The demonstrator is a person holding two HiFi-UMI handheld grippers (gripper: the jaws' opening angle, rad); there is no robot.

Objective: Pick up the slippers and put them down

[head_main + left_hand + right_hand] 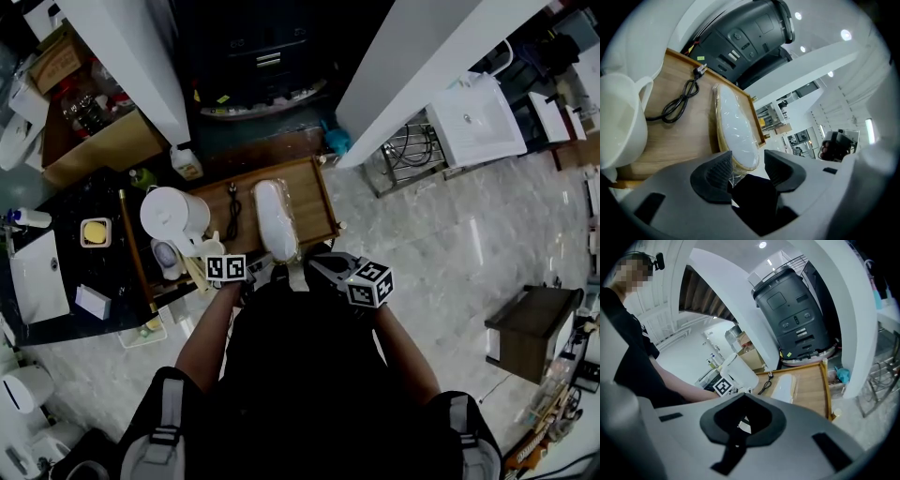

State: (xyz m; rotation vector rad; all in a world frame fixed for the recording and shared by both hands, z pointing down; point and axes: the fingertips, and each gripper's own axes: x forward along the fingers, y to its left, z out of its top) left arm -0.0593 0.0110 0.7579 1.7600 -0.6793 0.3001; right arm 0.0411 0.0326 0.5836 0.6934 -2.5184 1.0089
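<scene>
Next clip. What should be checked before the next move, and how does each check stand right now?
1. Plastic-wrapped white slippers lie flat on the wooden tray: ok.
2. Left claw is open and lined up with the slippers' near end: ok.
3. Left claw's pads press on the slippers: not ok, there is a gap on both sides.
4. Loose wrapper edge is clear of the left claw's pad: cannot tell.
5. Right claw is shut, empty and back from the tray: ok.
6. White kettle and black cable lie apart from the slippers: ok.
</scene>
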